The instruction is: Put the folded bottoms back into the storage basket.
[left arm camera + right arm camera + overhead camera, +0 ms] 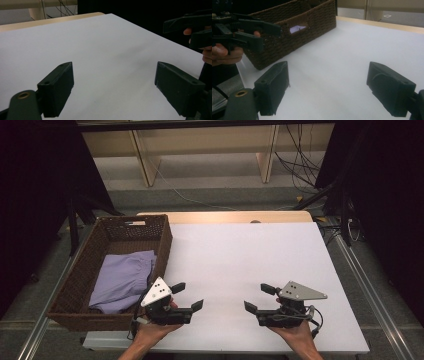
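1. Lavender cloth lies crumpled in the woven basket at about nine o'clock on the white table, filling the near half of the basket
2. My left gripper hovers low at seven o'clock, just beside the basket's near right corner, jaws spread wide with nothing between them; the left gripper view looks past them onto bare white tabletop
3. My right gripper sits at five o'clock, also wide open and empty, jaws pointing toward the left one; in its own view I see the basket's side with a handle slot and a sliver of cloth through it
4. I judge this as the starting stance: nothing gripped, the cloth not yet touched
5. The next move likely calls for swinging the left gripper toward nine o'clock, over the basket rim, and dropping onto a raised fold of cloth before closing
6. I can read no brand, label or writing anywhere; the small marks on the grey plates are only dots
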### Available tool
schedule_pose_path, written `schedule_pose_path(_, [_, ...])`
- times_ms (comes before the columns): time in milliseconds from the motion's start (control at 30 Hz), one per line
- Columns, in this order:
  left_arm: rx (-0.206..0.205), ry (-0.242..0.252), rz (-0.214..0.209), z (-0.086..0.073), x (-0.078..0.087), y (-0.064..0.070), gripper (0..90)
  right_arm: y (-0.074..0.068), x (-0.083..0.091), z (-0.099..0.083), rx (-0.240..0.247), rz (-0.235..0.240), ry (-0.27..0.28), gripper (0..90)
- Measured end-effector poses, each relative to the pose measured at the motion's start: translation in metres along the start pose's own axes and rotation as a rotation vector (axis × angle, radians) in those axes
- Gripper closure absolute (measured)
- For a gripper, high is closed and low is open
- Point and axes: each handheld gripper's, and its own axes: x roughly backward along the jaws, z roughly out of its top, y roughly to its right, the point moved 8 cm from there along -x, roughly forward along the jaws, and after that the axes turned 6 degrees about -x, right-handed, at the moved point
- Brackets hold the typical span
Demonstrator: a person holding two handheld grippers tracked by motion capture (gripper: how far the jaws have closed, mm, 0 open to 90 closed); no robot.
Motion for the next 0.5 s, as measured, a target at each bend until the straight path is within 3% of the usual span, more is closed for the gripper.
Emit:
schedule_pose_path(100, [-0.019, -0.005, -0.003, -0.0006, -0.0009, 0.0021, 15.6, -0.0012, 0.0001, -0.0039, -0.003, 0.000, -0.007, 19.1])
schedule_pose_path(500, [-0.019, 0.002, 0.007, 0.0001, -0.0008, 0.0002, 15.6, 0.0005, -0.0021, -0.0033, 0.004, -0.010, -0.003, 19.1])
